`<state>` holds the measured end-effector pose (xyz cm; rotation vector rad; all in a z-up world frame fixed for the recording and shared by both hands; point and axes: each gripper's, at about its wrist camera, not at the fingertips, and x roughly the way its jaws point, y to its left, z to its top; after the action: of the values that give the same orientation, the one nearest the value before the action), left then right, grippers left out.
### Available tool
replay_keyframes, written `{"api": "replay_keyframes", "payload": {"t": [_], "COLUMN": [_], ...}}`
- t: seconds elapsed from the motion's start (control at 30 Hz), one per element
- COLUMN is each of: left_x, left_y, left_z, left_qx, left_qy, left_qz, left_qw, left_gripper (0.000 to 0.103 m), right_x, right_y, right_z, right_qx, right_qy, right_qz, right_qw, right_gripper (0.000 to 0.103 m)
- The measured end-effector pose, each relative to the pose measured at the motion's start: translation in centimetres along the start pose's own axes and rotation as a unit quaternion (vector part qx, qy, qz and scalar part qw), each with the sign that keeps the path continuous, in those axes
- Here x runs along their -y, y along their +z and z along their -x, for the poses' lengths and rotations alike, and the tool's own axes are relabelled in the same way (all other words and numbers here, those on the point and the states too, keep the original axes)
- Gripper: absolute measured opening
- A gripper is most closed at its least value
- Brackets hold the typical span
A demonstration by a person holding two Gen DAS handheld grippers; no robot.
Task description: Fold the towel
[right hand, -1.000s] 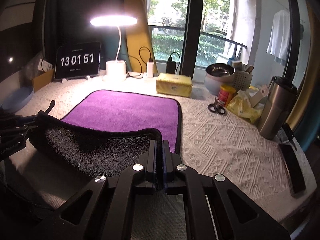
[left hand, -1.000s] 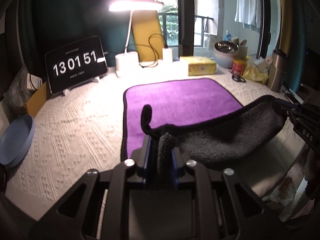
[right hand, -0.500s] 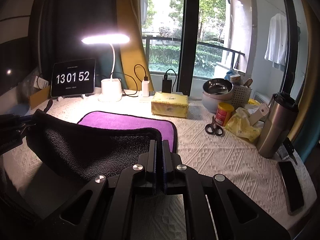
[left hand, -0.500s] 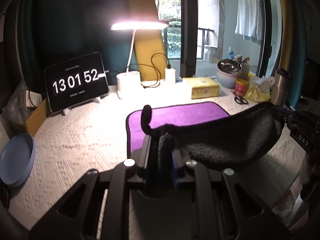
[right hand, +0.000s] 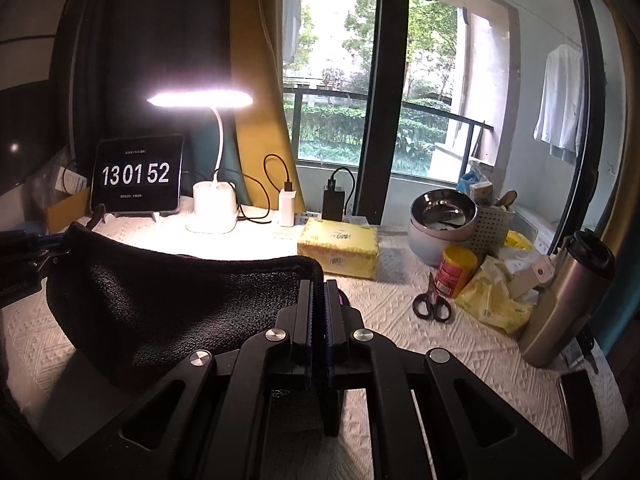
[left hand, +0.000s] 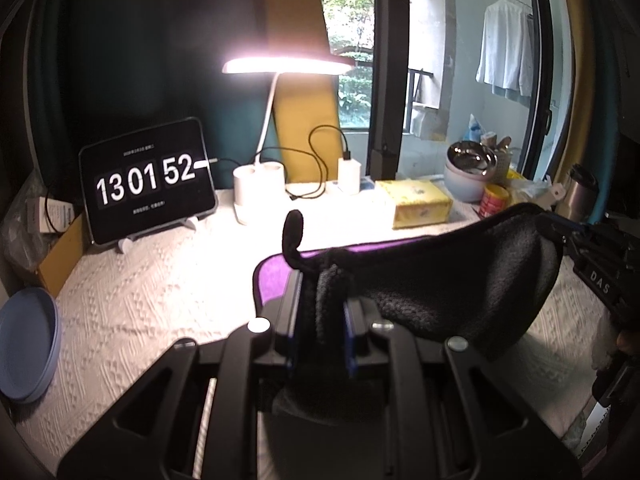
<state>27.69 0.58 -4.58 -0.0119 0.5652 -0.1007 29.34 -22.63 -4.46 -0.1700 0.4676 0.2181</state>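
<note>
Two grippers hold the towel up off the bench, one at each near corner. The left gripper has its jaws closed on a thick bunch of the dark fabric; the right gripper has its jaws pressed nearly together on the thin hem. The cloth sags between them, dark underside facing the cameras (a purple strip shows in the left wrist view). Behind stand a lit lamp and a clock display reading 13 01 52.
</note>
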Motion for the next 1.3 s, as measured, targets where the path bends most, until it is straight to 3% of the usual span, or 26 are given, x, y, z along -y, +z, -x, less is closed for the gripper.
{"api": "replay_keyframes", "payload": {"t": [0.6, 0.8, 0.97, 1.3], "left_x": [-1.2, -1.5, -1.5, -1.5], "left_y": [3.4, 3.2, 2.9, 1.1], "left_z": [-6.2, -9.8, -13.1, -18.7], "left_qx": [0.009, -0.011, -0.032, -0.100], "left_qy": [0.009, 0.012, 0.013, 0.021], "left_qz": [-0.006, -0.002, 0.003, 0.019], "left_qw": [0.9999, 0.9999, 0.9994, 0.9946], "left_gripper": [0.018, 0.018, 0.019, 0.020], "right_x": [1.2, 1.7, 1.1, 1.6], "right_y": [2.3, 2.1, 1.4, -0.6], "right_z": [-5.9, -8.6, -10.6, -15.4], "right_qx": [0.002, -0.014, -0.029, -0.097], "right_qy": [0.007, 0.008, -0.019, -0.045], "right_qz": [-0.008, -0.017, 0.005, -0.008], "right_qw": [1.000, 1.000, 0.999, 0.994], "right_gripper": [0.006, 0.006, 0.006, 0.006]}}
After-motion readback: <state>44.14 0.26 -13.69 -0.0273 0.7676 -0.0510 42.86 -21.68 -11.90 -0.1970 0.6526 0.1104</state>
